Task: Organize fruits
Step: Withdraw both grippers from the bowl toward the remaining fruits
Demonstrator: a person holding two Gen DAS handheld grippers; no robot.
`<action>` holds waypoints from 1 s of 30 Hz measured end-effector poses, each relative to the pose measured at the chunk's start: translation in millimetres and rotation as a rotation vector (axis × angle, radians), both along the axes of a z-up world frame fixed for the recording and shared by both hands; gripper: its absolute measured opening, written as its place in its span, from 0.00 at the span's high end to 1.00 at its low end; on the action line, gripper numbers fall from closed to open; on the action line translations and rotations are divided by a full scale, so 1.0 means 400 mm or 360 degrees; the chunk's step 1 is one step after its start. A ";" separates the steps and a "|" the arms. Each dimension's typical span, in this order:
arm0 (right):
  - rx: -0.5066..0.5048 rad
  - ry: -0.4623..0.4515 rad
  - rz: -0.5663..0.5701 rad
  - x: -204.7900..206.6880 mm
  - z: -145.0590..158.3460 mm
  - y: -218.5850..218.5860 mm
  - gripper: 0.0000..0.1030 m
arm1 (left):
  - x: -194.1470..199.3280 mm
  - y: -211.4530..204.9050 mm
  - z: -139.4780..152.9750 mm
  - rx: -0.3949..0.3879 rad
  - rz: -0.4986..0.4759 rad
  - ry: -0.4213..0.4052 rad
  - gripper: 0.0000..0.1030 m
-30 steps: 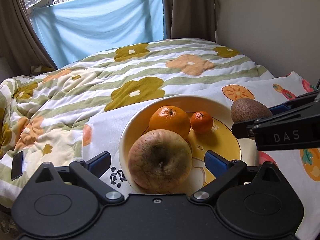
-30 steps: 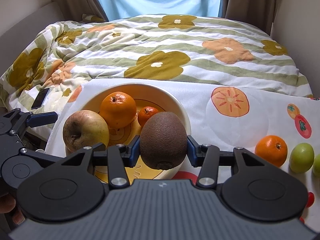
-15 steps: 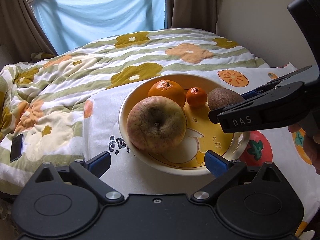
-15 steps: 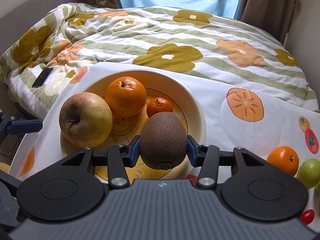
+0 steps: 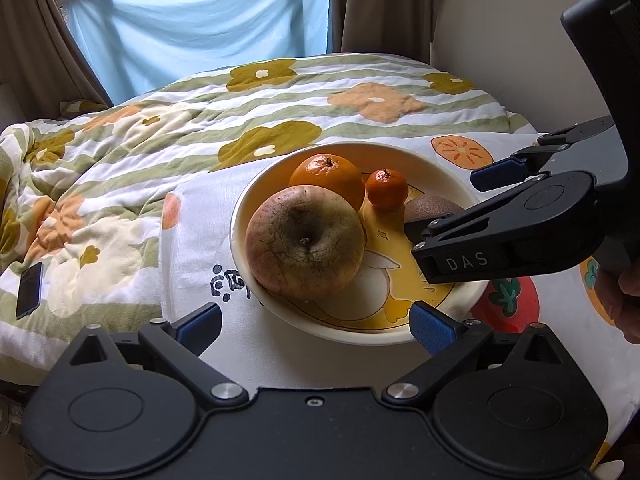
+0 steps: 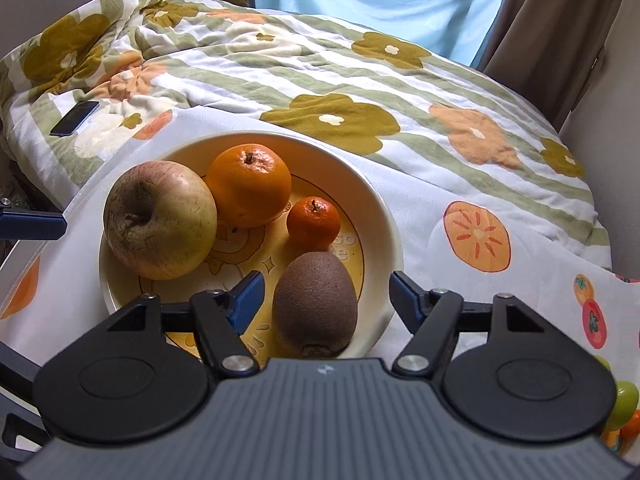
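Note:
A cream and yellow bowl [image 6: 384,216] [image 5: 240,216] sits on a fruit-print cloth. It holds a large apple [image 6: 160,220] [image 5: 306,240], an orange [image 6: 250,184] [image 5: 327,178], a small mandarin [image 6: 313,222] [image 5: 387,189] and a brown kiwi [image 6: 316,304] [image 5: 430,206]. My right gripper [image 6: 326,294] is open, its jaws apart on either side of the kiwi, which lies in the bowl. In the left wrist view the right gripper [image 5: 480,208] partly hides the kiwi. My left gripper [image 5: 316,322] is open and empty, just in front of the bowl's near rim.
The fruit-print cloth [image 6: 460,184] lies on a flowered quilt [image 6: 320,80]. A black phone [image 6: 75,118] [image 5: 29,290] lies on the quilt at the left. A green fruit [image 6: 622,402] sits at the far right edge. A wall stands on the right.
My right gripper lowered the kiwi into the bowl and opened, letting it go. My left gripper drew back from the bowl.

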State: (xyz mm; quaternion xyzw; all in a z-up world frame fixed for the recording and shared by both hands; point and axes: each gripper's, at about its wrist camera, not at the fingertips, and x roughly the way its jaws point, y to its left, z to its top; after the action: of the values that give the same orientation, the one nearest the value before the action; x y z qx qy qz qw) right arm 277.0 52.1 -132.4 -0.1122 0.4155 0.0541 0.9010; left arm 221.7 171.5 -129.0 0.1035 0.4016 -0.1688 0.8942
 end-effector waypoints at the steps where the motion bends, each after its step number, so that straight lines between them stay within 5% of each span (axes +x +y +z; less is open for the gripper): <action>1: 0.0010 -0.0002 -0.0006 -0.002 0.004 -0.003 0.13 | -0.003 -0.002 0.002 0.0005 0.0000 -0.0008 0.01; 21: 0.0215 -0.0066 -0.0005 -0.108 0.127 -0.087 0.10 | -0.076 -0.036 0.100 0.0061 0.0169 -0.0171 0.01; 24: 0.0208 -0.0109 0.0019 -0.153 0.153 -0.113 0.00 | -0.109 -0.057 0.123 0.0058 0.0205 -0.0200 0.01; 30: 0.0250 -0.0174 -0.0004 -0.229 0.196 -0.209 0.00 | -0.182 -0.137 0.162 0.0110 0.0264 -0.0260 0.00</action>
State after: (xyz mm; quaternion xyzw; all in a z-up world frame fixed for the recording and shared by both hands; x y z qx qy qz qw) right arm 185.2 -31.4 -53.9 -0.0433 0.3604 0.0792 0.9284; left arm 148.9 116.6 -64.1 0.1141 0.3401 -0.0712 0.9307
